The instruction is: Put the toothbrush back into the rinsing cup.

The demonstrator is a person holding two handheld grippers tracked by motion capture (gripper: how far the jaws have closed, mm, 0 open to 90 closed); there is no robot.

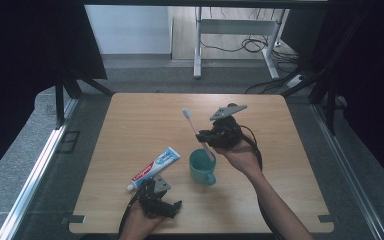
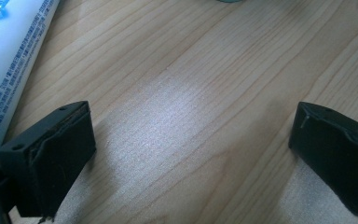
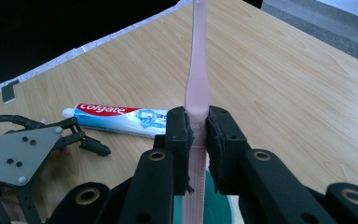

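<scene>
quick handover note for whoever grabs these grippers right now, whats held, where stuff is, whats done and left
Right gripper: shut on the pink toothbrush, gripping its handle, bristles up, lower end at the mouth of the teal cup.
Left gripper: open, holding nothing, low over the table at the near edge, beside the toothpaste tube.
Toothpaste lies flat, left of the cup, untouched.
Done: toothbrush gripped at the cup.
Left: probably finish moving the toothbrush; whether it goes in or out, I cannot tell. Toothpaste likely next.

left gripper [image 1: 156, 196]: low at near table edge, jaws wide apart | right gripper [image 1: 215, 136]: raised, jaws closed, forearm stretched forward
</scene>
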